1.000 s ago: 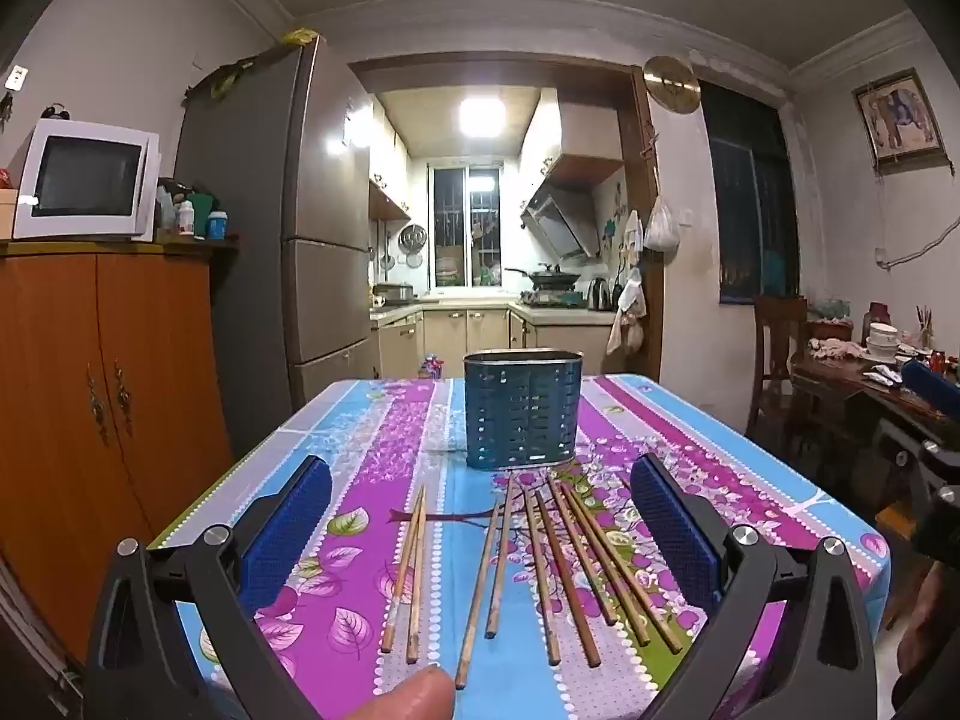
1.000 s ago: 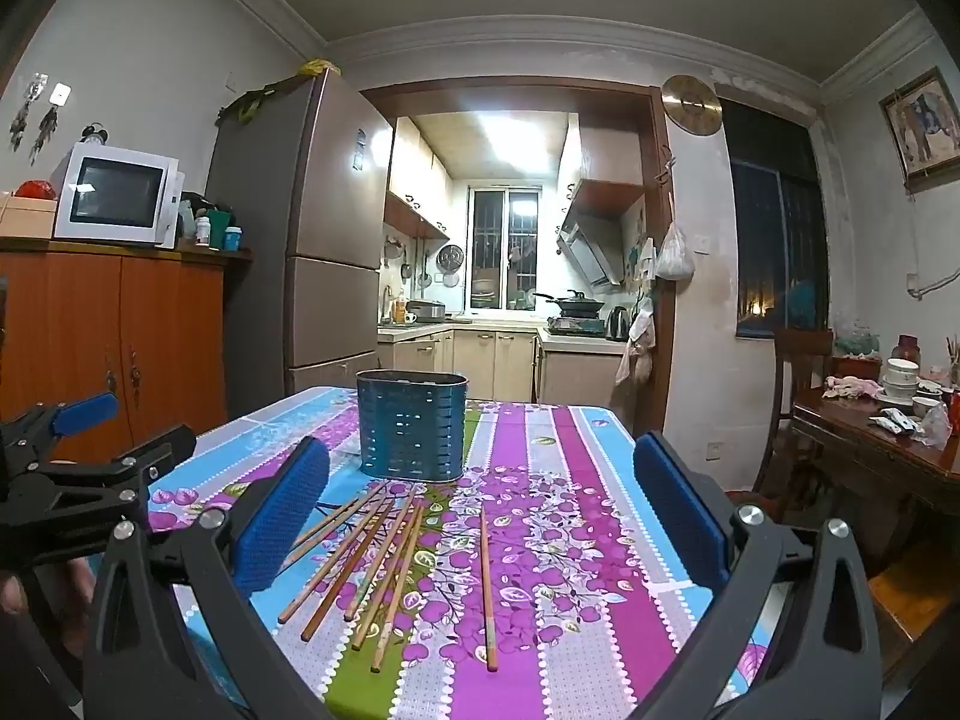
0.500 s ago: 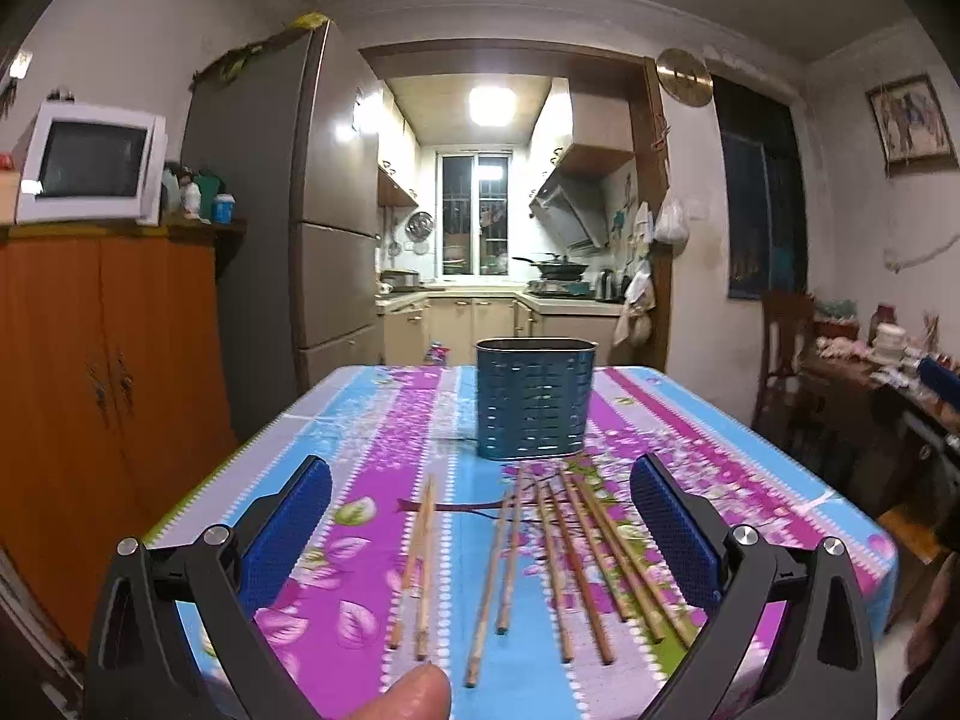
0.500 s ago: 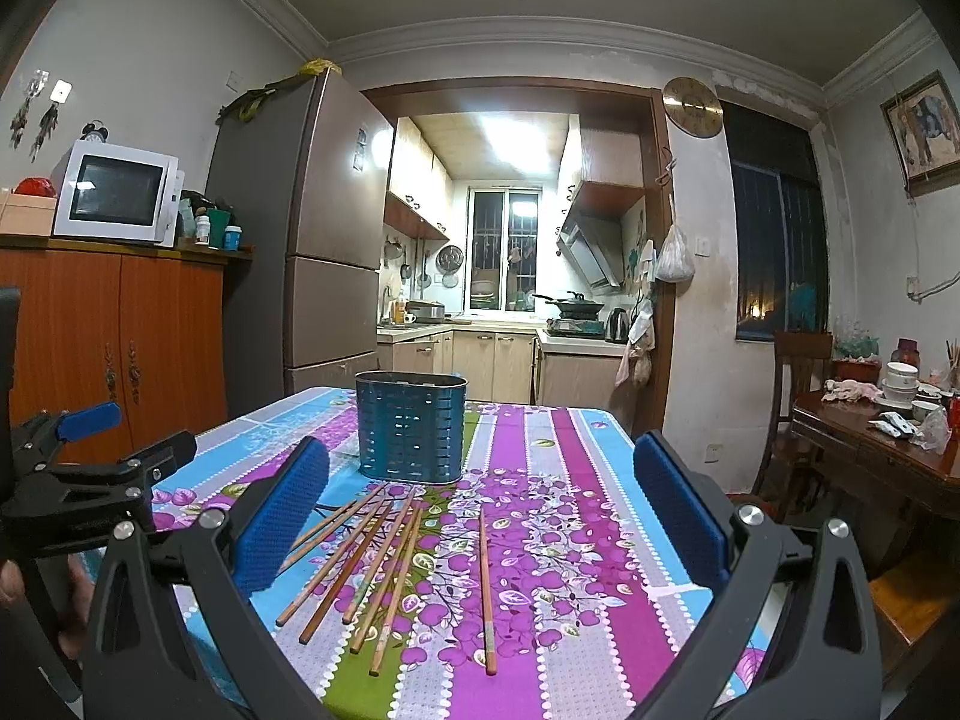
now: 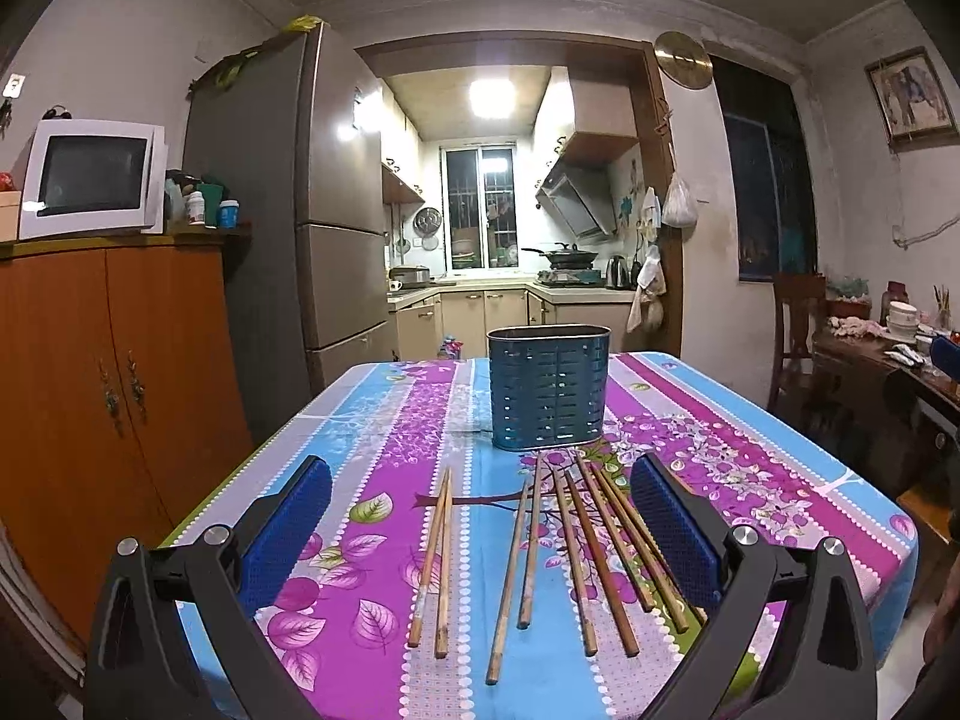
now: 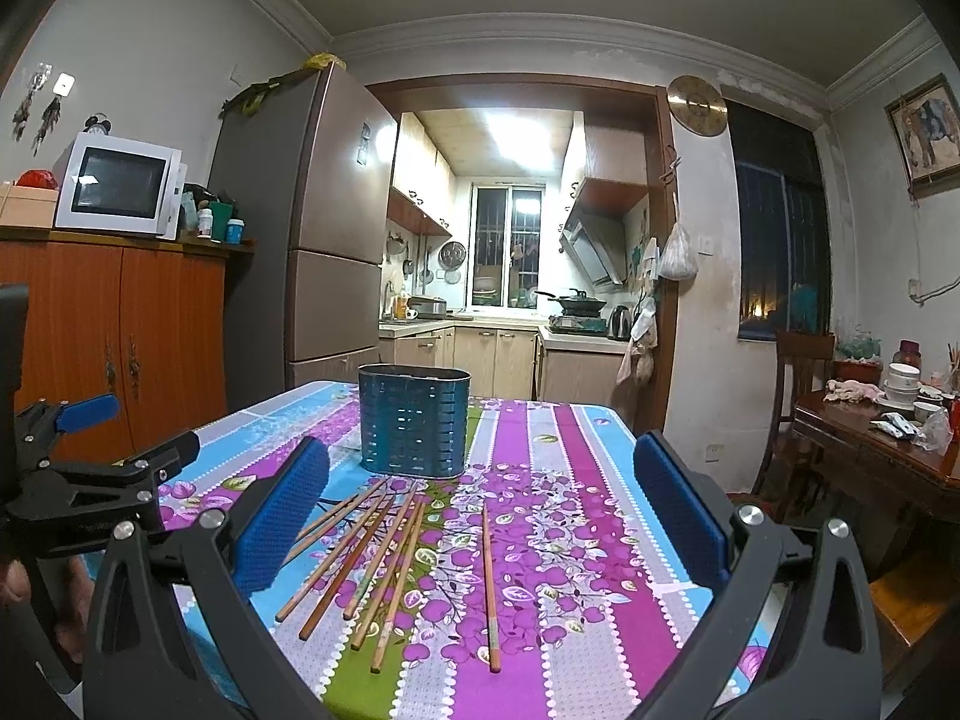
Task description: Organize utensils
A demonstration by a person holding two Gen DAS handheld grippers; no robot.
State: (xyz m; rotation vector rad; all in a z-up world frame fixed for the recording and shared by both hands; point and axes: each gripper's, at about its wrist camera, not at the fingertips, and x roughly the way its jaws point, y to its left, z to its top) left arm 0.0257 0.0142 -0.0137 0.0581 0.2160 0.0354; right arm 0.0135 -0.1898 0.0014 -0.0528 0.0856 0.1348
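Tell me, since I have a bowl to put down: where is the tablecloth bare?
Bare: the stretch right of the lone chopstick, toward the table's right edge, and left of the chopstick pair. Crowded: the chopstick fan before the blue holder.

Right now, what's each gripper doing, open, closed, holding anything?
Left gripper: open, holding nothing, above the chopsticks.
Right gripper: open, holding nothing.

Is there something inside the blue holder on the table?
Nothing sticks out above the rim of the blue holder, and the chopsticks all lie on the tablecloth in front of it. Its walls hide the inside, so that cannot be seen.
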